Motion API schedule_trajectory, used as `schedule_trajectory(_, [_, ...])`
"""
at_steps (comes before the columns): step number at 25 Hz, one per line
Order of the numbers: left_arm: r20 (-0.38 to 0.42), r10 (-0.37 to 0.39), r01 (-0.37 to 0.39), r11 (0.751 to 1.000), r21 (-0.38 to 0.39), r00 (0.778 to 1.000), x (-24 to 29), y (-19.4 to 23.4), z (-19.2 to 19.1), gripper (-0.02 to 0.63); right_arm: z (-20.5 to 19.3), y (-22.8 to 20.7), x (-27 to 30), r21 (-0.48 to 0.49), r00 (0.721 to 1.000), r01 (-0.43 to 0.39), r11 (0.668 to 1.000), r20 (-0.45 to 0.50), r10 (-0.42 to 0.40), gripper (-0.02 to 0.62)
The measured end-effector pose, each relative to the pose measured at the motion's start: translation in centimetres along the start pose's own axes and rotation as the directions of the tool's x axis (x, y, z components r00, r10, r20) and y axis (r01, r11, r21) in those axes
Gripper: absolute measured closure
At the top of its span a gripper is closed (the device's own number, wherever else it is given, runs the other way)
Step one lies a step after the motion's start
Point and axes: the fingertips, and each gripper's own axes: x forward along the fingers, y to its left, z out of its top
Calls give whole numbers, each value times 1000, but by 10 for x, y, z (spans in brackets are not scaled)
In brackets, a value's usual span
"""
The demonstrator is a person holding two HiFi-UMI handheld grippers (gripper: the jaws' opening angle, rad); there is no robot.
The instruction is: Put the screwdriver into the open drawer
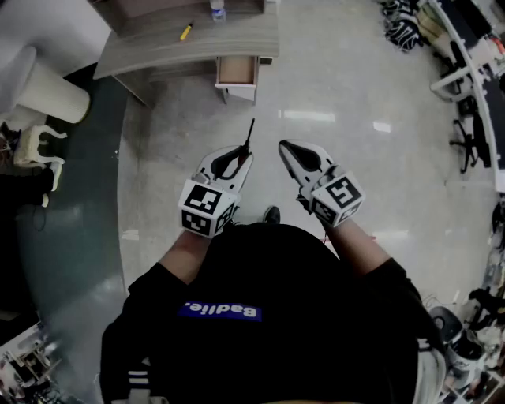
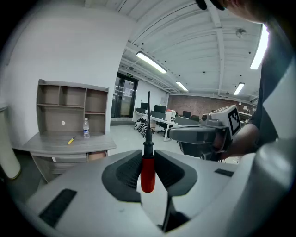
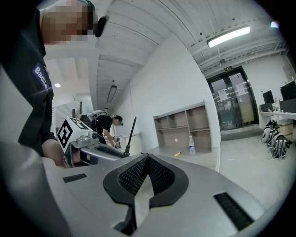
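The screwdriver [image 2: 147,170] has a red handle and a long black shaft. My left gripper [image 2: 148,152] is shut on the handle, and the shaft sticks out forward past the jaws [image 1: 249,134]. My right gripper [image 1: 286,147] is beside the left gripper [image 1: 243,153], shut with nothing between its pads [image 3: 147,158]. The open drawer [image 1: 237,72] juts out from under a grey desk [image 1: 158,49], some way ahead of both grippers across the floor. In the left gripper view the drawer [image 2: 97,156] shows low at the left, below the desk top.
On the desk lie a yellow tool [image 1: 186,31] and a water bottle [image 1: 218,9], with a shelf unit [image 2: 71,104] behind them. A white pillar [image 1: 43,71] stands at the left. Office chairs and desks [image 1: 465,87] are far right. A person [image 3: 106,127] bends over in the background.
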Motion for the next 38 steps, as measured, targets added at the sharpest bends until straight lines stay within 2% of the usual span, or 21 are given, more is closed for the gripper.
schedule_trajectory(18, [-8, 29, -29, 1000, -4, 1000, 13, -12, 3, 522, -3, -17, -14, 14, 999, -32, 999, -8, 32, 568])
schedule_trajectory(24, [-7, 74, -74, 997, -10, 997, 25, -11, 5, 522, -7, -35, -22, 14, 998, -56, 998, -19, 57, 568])
schedule_trajectory(31, [8, 131, -131, 991, -33, 991, 38, 16, 11, 522, -7, -59, -7, 21, 997, -72, 997, -30, 73, 568])
schedule_trajectory(38, [25, 131, -130, 990, -53, 991, 67, 69, 21, 522, -4, -91, 35, 19, 997, -51, 999, -49, 51, 568])
